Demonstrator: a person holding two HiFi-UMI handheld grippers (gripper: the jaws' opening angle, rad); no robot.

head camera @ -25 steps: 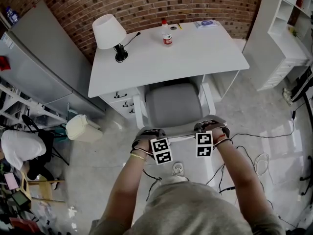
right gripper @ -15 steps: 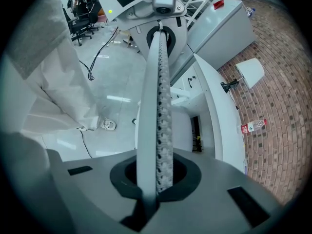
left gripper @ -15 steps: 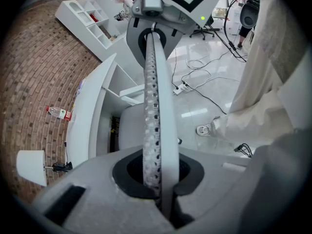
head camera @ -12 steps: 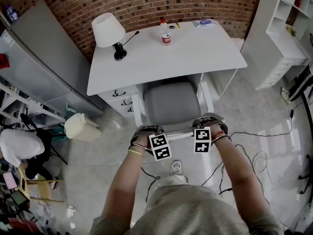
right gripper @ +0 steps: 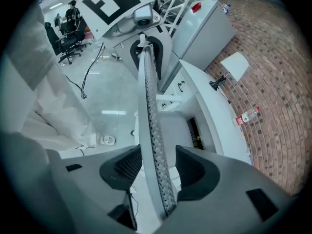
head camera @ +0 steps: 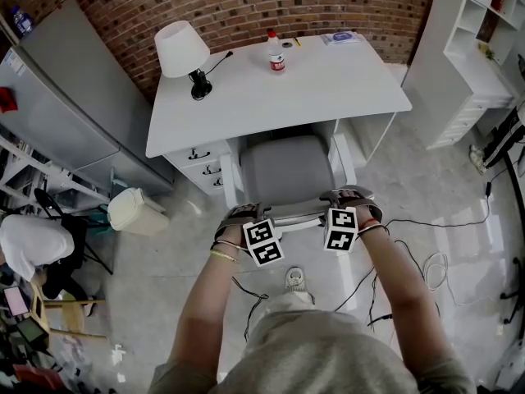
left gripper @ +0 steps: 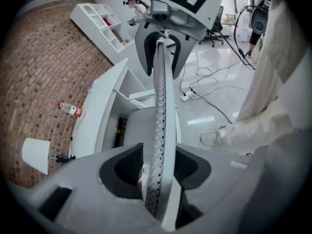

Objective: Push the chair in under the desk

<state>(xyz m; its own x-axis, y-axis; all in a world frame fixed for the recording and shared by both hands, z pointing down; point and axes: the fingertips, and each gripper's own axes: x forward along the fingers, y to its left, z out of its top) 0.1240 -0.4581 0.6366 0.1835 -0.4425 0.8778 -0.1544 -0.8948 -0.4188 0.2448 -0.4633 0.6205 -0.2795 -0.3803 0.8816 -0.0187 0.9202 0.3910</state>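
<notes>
White tabletop [head camera: 328,89] already covers the front of the grey chair [head camera: 287,171], so I judge the push nearly done. I should lift straight off without snagging the backrest [head camera: 294,215]. My left claw [left gripper: 156,167] and right claw [right gripper: 157,167] have just been opening: both released, the backrest edge loose between their pads.

bright even light; glare on glossy floor [head camera: 467,245]; gripper views fisheye, corners black.

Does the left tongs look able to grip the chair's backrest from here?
Probably yes: the left tongs have just been opening, and the backrest stands between their parted jaws with nothing in the way.
</notes>
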